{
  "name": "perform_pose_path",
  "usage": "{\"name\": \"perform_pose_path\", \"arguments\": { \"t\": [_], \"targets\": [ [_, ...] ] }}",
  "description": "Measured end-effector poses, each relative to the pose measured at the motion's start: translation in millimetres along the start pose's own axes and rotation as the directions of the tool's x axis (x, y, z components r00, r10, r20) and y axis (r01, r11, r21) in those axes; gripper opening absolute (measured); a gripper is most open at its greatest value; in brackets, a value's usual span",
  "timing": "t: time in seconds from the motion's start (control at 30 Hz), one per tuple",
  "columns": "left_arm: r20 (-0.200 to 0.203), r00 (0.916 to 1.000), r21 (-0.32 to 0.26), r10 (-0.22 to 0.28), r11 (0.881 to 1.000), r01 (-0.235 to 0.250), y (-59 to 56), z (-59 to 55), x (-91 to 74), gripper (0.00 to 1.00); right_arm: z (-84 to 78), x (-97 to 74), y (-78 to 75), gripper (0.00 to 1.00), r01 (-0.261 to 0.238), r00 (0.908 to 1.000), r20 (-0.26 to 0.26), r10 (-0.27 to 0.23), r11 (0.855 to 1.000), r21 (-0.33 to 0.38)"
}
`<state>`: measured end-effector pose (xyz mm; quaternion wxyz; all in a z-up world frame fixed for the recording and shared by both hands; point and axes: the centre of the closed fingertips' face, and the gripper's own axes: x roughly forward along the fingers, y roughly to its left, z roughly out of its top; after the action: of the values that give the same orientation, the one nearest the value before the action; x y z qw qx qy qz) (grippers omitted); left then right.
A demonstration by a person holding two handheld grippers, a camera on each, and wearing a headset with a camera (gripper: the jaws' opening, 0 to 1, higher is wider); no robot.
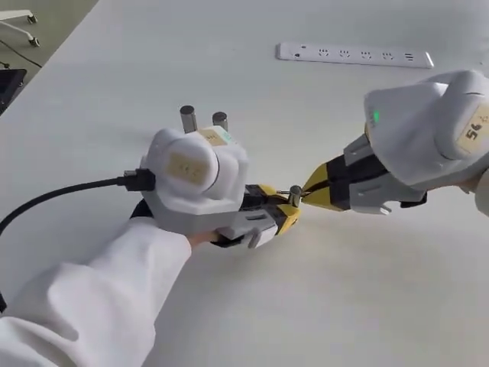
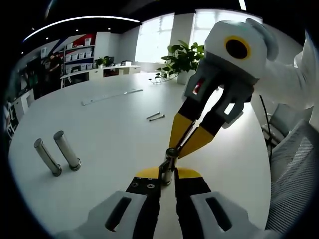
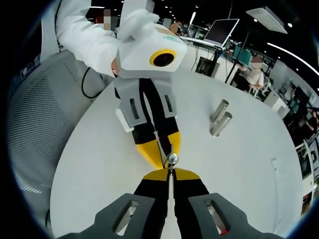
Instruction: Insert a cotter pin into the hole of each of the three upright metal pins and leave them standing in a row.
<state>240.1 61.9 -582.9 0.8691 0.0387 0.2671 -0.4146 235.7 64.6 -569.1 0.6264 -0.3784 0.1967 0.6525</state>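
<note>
One metal pin point(image 2: 167, 167) sits upright, clamped between the left gripper point(image 2: 168, 175) fingers, as the right gripper point(image 3: 171, 175) fingers, pinched together on one thin cotter pin point(image 3: 171, 171), meet its head. Two other metal pins point(image 2: 67, 151) stand side by side on the worktop point(image 2: 114, 129); two loose cotter pins point(image 2: 154, 116) lie well apart from them.

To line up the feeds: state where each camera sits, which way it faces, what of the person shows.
Head view: on the headset, looking down at the bench; left sleeve behind the left gripper.
Left gripper view: along its own jaws, facing the right gripper and right sleeve.
Right gripper view: opposite way, facing the left gripper and sleeve.
All share the metal pin and cotter pin.
</note>
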Motion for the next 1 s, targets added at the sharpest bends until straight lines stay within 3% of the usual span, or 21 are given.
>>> {"name": "perform_pose_path", "arguments": {
  "t": [0.27, 0.43, 0.63, 0.87, 1.0],
  "targets": [
    [-0.004, 0.9999, -0.003, -0.012, 1.0, 0.012, -1.5, -0.4, -0.8, 0.11, -3.3, 1.4, -1.6, 0.0, -0.019, 0.9997, -0.013, 0.019, 0.999, 0.035],
    [-0.019, 0.9996, 0.012, -0.02, 1.0, 0.021, -3.8, -4.1, -2.0, 0.21, -0.6, 0.6, -3.0, 0.06, -0.007, 1.0, 0.0, 0.007, 0.998, 0.056],
    [-0.003, 0.9995, 0.003, -0.032, 0.999, 0.032, -3.5, -1.9, -10.3, 0.3, 2.4, -1.4, -5.4, 0.1, 0.006, 0.9996, 0.027, -0.009, 0.995, 0.103],
    [0.056, 0.9958, 0.003, -0.072, 0.997, 0.072, -11.4, 10.0, -34.6, 0.56, 12.4, -3.4, 2.3, 0.14, -0.01, 0.9942, 0.106, -0.012, 0.978, 0.206],
    [0.09, 0.9917, -0.018, -0.092, 0.995, 0.094, -15.4, 17.0, -51.1, 0.7, 12.2, -1.5, 6.0, 0.16, -0.016, 0.9924, 0.122, -0.013, 0.971, 0.238]
  ]
}}
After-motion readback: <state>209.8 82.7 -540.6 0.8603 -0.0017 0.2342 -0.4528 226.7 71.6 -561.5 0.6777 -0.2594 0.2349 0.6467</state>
